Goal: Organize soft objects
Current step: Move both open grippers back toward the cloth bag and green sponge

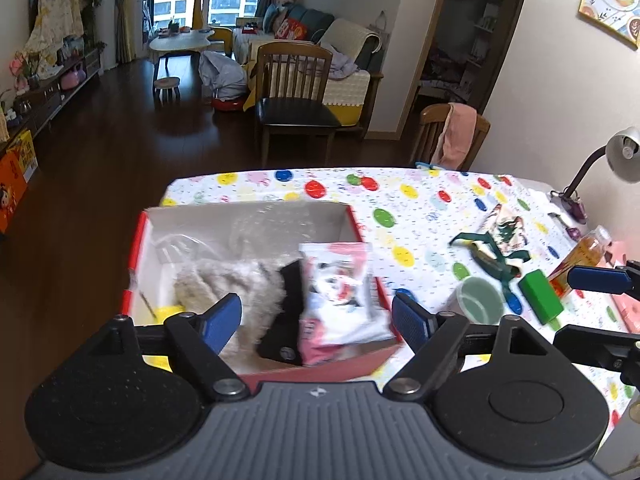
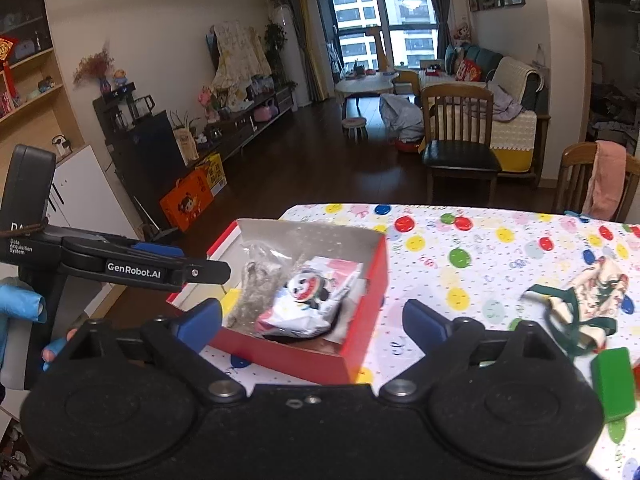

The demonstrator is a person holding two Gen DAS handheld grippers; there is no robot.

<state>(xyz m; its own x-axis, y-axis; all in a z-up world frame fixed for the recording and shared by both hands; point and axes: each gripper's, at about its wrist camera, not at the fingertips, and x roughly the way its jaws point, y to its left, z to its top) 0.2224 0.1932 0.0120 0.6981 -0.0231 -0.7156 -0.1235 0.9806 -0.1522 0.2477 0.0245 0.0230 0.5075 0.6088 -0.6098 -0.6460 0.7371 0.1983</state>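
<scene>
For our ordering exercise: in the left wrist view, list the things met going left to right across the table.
Red box → green cup → green block → orange bottle.

Box [image 1: 138,240]: red outside, white inside, open top, on table near its left edge. Inside:
- grey fluffy cloth [image 1: 240,284], crumpled, left-centre
- black item [image 1: 286,320], partly under packet
- packet [image 1: 340,292], clear wrap, panda print in white, pink and red, tilted, leaning against box's right wall, topmost
- clear plastic [image 1: 272,224], crumpled at far wall
- yellow bit [image 1: 168,314], near-left corner

Floral cloth with green straps [image 1: 500,244]: rumpled on table, right of box, well apart.
</scene>
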